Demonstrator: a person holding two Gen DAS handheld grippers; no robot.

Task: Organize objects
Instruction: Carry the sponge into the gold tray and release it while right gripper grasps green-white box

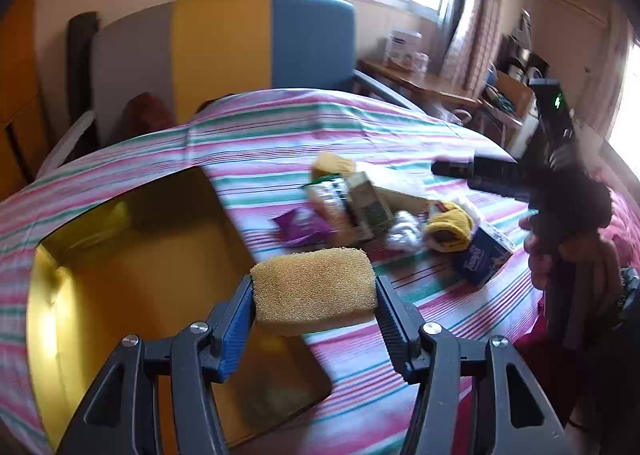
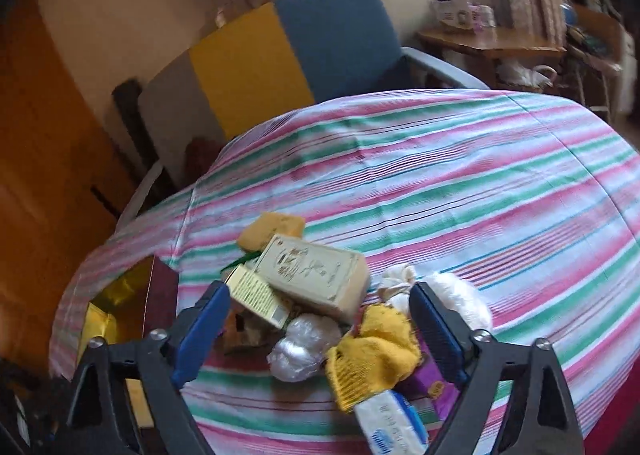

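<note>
One sponge pinched in my left gripper needs dropping into the box beside it; right gripper spread above the pile.

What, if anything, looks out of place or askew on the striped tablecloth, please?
The items form a jumbled heap beside the gold-lined box: a cream carton lies tilted across a smaller carton, with a crumpled yellow cloth beside them. Nothing looks spilled or damaged.
</note>
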